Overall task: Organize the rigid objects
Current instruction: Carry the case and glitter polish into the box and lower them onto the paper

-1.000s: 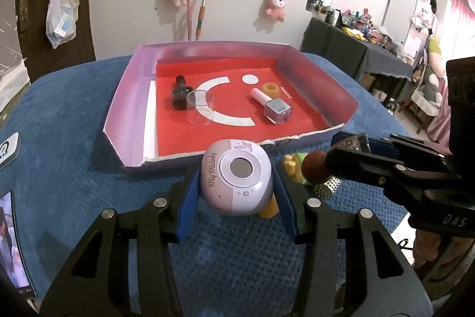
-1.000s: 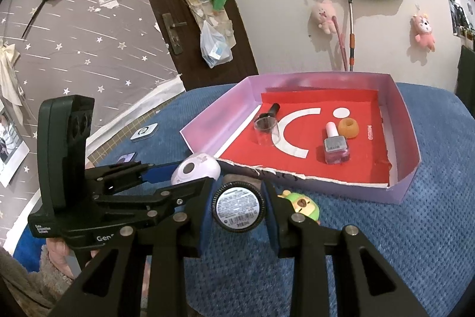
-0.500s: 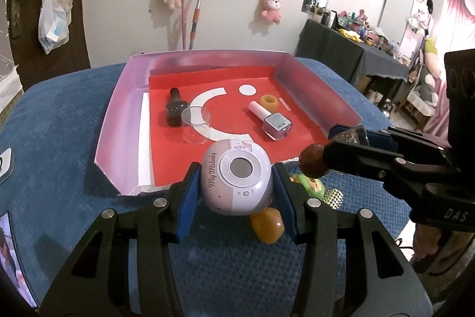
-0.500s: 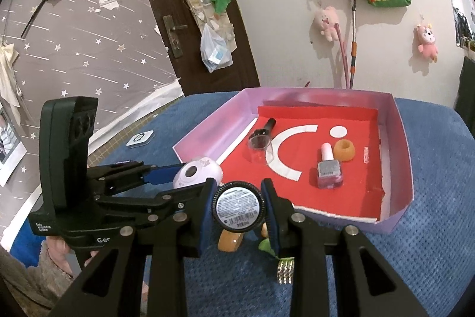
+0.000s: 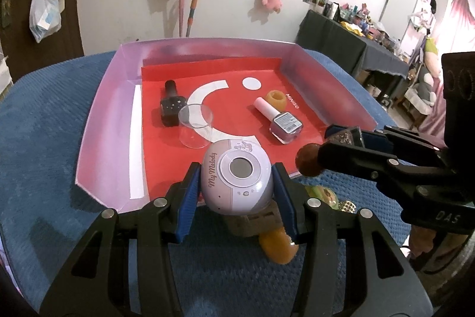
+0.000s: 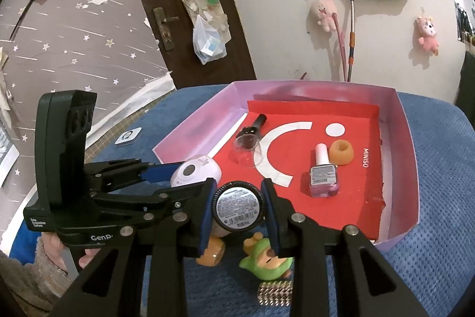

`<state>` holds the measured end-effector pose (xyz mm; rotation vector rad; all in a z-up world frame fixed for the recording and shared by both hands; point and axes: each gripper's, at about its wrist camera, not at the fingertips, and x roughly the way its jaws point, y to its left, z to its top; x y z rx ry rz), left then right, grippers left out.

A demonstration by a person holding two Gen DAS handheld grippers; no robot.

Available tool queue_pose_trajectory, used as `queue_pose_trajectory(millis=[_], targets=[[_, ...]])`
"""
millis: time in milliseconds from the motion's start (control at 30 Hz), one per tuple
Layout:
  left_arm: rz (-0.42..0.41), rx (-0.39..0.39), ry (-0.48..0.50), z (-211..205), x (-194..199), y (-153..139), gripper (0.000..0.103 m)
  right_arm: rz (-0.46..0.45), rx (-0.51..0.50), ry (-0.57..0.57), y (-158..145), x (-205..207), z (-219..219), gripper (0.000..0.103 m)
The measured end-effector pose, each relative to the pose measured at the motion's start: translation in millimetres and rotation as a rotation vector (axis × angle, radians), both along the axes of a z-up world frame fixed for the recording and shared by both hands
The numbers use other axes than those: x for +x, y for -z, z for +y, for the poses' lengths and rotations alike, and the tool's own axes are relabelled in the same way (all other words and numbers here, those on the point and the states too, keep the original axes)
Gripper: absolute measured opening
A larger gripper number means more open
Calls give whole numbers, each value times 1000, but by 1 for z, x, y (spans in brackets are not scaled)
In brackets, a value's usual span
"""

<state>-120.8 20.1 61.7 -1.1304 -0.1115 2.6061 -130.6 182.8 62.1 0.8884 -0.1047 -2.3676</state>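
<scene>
Since the earlier frames, both tools are carried forward over the tray's point(image 5: 98, 121) near rim. The left tool point(image 5: 236, 183) is clamped on one smooth lilac egg-shaped device point(image 5: 236, 178); the right tool point(image 6: 238, 205) is clamped on one round black jar point(image 6: 238, 205). Inside the tray, two nail-polish bottles, one clear cup point(image 5: 194, 129) and one orange ring point(image 5: 277, 99) are counted.

Blue bedspread point(image 5: 44, 115) w/ pink tray point(image 5: 98, 121), green toy point(image 6: 265, 260).

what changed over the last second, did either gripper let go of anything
No. Both grippers advanced toward the pink tray: the left gripper carried the lilac My Melody gadget over its near edge, the right gripper brought the round bottle alongside. Jaws stayed shut; tray contents unmoved.
</scene>
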Motion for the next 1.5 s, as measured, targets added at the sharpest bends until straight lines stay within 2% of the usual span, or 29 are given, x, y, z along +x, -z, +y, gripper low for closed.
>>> queue_pose_trajectory(millis=[633,800,1000,1233,1500], targets=[[-108,-6,-8,-4,-41,28,46,-110,71,23,31,-44,-3,33],[-120,-15,-18,-3,-50,35,46,-123,87,34,39,-53,-5,33],[-128,-16,-30,-4,-59,41,46,-96,95,44,42,-58,-8,33],[-127,-29,-33,-4,-64,42,46,-87,154,32,47,-59,-17,33],[-129,-42,-48,-6,-73,43,46,-141,217,34,56,-60,-16,33]])
